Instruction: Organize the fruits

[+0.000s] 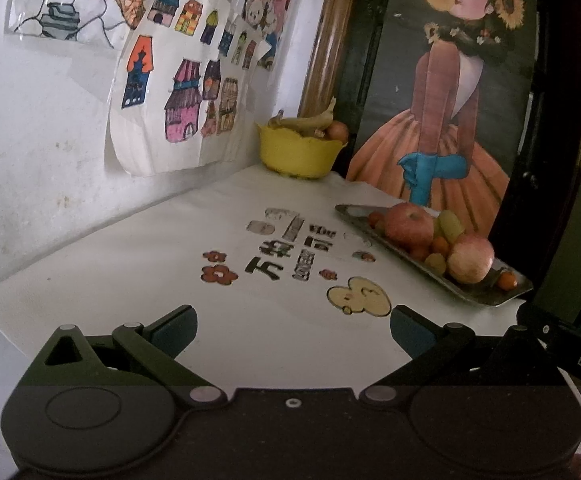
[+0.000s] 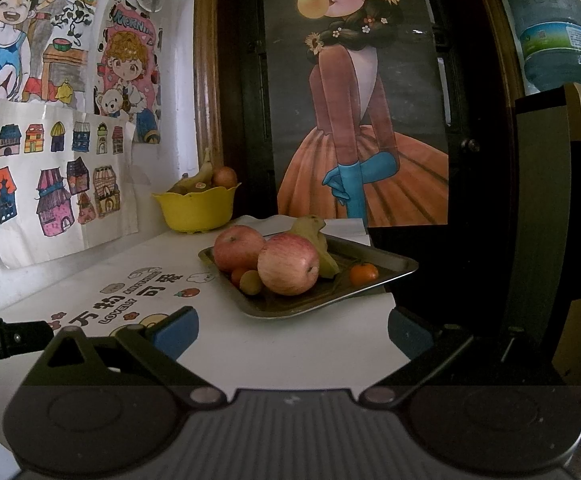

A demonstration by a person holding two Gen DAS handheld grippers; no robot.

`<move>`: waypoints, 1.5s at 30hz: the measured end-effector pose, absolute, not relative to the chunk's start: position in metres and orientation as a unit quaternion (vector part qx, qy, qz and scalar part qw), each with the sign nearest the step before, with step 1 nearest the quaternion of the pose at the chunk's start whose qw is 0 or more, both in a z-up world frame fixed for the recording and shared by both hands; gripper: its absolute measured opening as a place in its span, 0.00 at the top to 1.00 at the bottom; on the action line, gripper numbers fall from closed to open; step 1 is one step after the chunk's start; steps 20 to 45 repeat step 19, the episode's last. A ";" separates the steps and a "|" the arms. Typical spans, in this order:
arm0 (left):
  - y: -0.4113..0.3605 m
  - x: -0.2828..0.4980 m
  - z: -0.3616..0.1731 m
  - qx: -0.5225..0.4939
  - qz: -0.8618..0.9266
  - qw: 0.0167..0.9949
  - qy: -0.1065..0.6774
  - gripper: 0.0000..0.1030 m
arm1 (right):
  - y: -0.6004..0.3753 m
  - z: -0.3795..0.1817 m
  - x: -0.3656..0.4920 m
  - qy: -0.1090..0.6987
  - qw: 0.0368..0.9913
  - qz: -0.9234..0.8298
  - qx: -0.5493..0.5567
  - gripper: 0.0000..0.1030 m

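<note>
A yellow bowl (image 2: 196, 208) with a scalloped rim is seen at the back of the table against the wall; a banana (image 2: 198, 178) and a round orange-brown fruit (image 2: 224, 177) are held in it. To its right, near the table's right edge, a metal tray (image 2: 386, 270) is set; two red-streaked apples (image 2: 288, 264) are lying on it touching each other, with a greenish banana (image 2: 316, 240) behind them, a small yellow-green fruit (image 2: 250, 282) in front, and a small orange (image 2: 363, 274) apart at the right.

The left gripper (image 1: 292, 326) is held low over the white tablecloth (image 1: 130, 264), its blue-padded fingers spread wide with nothing between them; the right gripper (image 2: 292, 330) is likewise spread and empty, aimed at the tray from just in front of it.

Children's drawings (image 2: 62, 176) are taped to the wall at left; a poster of a girl in an orange dress (image 2: 354, 120) is seen behind the tray; a water bottle (image 2: 550, 28) is seen at upper right. The path to the tray is unobstructed.
</note>
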State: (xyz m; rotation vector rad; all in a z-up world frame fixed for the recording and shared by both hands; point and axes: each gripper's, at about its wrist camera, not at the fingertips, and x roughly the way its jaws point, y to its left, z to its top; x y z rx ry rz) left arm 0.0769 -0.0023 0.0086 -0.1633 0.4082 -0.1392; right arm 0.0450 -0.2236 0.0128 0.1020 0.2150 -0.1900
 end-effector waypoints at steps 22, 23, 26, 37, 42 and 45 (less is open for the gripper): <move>-0.004 0.072 0.014 -0.106 -0.098 0.970 0.195 0.01 | -0.221 0.012 0.045 0.108 0.988 -0.094 0.051 0.00; -0.004 0.072 0.014 -0.106 -0.098 0.970 0.195 0.01 | -0.221 0.012 0.045 0.108 0.988 -0.094 0.051 0.00; -0.004 0.072 0.014 -0.106 -0.098 0.970 0.195 0.01 | -0.221 0.012 0.045 0.108 0.988 -0.094 0.051 0.00; -0.004 0.072 0.014 -0.106 -0.098 0.970 0.195 0.01 | -0.221 0.012 0.045 0.108 0.988 -0.094 0.051 0.00; -0.004 0.072 0.014 -0.106 -0.098 0.970 0.195 0.01 | -0.221 0.012 0.045 0.108 0.988 -0.094 0.051 0.00; -0.004 0.072 0.014 -0.106 -0.098 0.970 0.195 0.01 | -0.221 0.012 0.045 0.108 0.988 -0.094 0.051 0.00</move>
